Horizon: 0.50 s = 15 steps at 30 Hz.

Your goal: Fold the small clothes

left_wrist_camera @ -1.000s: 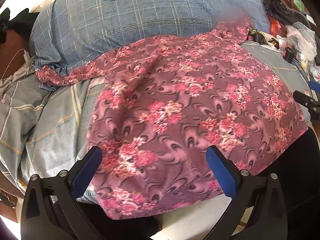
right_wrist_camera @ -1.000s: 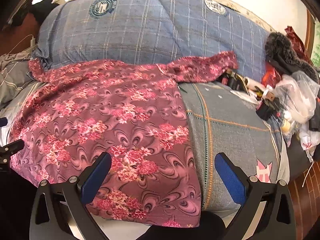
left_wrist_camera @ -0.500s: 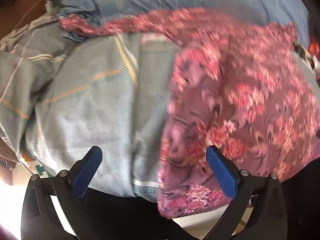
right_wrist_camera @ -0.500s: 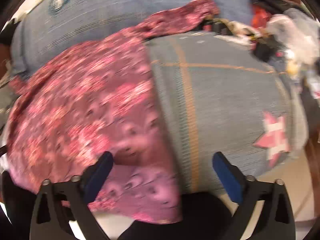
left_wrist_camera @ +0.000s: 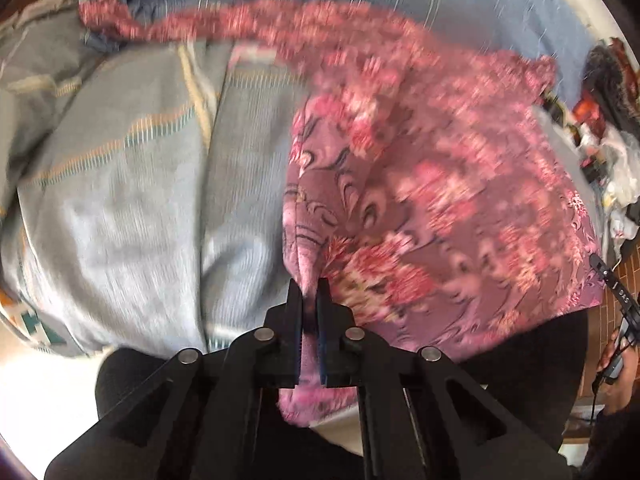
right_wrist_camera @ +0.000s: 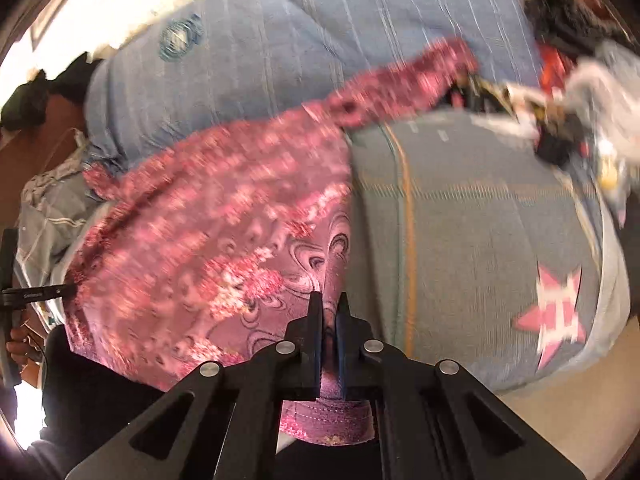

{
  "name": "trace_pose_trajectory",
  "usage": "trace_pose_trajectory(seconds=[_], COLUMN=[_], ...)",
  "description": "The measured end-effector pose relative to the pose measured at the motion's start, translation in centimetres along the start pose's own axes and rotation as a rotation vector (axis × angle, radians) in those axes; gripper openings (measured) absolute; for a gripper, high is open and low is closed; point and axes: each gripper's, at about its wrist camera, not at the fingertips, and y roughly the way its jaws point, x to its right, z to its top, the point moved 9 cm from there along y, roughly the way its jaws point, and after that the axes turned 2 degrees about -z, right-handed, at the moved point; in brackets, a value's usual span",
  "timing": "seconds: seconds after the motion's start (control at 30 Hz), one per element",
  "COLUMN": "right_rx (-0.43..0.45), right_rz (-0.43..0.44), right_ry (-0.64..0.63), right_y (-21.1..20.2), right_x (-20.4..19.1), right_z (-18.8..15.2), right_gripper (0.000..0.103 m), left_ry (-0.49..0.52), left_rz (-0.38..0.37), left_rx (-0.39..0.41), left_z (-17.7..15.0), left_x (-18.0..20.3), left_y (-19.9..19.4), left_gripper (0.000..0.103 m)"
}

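Left gripper [left_wrist_camera: 310,286]: jaws are pressing nearly together, pinching the near left hem corner of the floral garment [left_wrist_camera: 440,184]; a fuzzy pink fold is bunching between the black fingers and hanging below them.

Right gripper [right_wrist_camera: 329,300]: jaws are likewise closing to a narrow slit on the near right hem corner of the same garment [right_wrist_camera: 224,232]; the stitched hem edge is showing under the fingers.

Garment: thin mauve fabric printed with pink flowers and dark swirls, lying spread over the bed [left_wrist_camera: 140,200], near edge draping over the bed's front edge. One sleeve is trailing toward the far left, the other toward the far right; both are blurred.

Bed cover [right_wrist_camera: 480,240]: grey-blue woven cloth with orange and cream stripes and a pink star patch [right_wrist_camera: 556,316] near the front right corner. A blue checked pillow [right_wrist_camera: 300,40] is lying along the far edge. Clutter [right_wrist_camera: 568,92] is sitting at the far right corner, too blurred to identify.
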Motion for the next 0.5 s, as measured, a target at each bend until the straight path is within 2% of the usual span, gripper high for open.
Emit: trace_pose_trajectory(seconds=[0.07, 0.17, 0.2, 0.23, 0.27, 0.3, 0.33, 0.47, 0.5], right_rx=[-0.068, -0.103, -0.076, -0.039, -0.003, 0.047, 0.088, 0.178, 0.189], right_rz=[-0.013, -0.035, -0.046, -0.043, -0.029, -0.007, 0.007, 0.046, 0.054], right_ry=[0.015, 0.028, 0.046, 0.060, 0.068, 0.078, 0.084, 0.037, 0.030], right_y=[1.6, 1.6, 1.1, 0.5, 0.1, -0.2, -0.3, 2.2, 2.6], right_x=[0.5, 0.6, 0.7, 0.7, 0.6, 0.1, -0.4, -3.0, -3.2], right_z=[-1.3, -1.0, 0.2, 1.5, 2.6, 4.3, 6.0, 11.0, 11.5], right_gripper=[0.004, 0.011, 0.012, 0.021, 0.029, 0.043, 0.048, 0.045, 0.044], left_ry=[0.001, 0.008, 0.011, 0.015, 0.019, 0.022, 0.026, 0.037, 0.025], left_rz=[-0.013, -0.072, -0.087, -0.104, -0.111, -0.108, -0.100, -0.085, -0.056], left_rx=[-0.013, 0.037, 0.061, 0.093, 0.115, 0.140, 0.168, 0.200, 0.187], left_z=[-0.2, 1.0, 1.7, 3.2, 4.3, 5.8, 7.6, 12.1, 12.9], left_x=[-0.1, 0.1, 0.2, 0.4, 0.7, 1.0, 1.5, 3.5, 3.8], left_y=[0.0, -2.2, -2.9, -3.6, -4.0, -4.2, -4.2, -1.8, -0.1], left_gripper=[0.004, 0.005, 0.009, 0.013, 0.026, 0.037, 0.039, 0.040, 0.040])
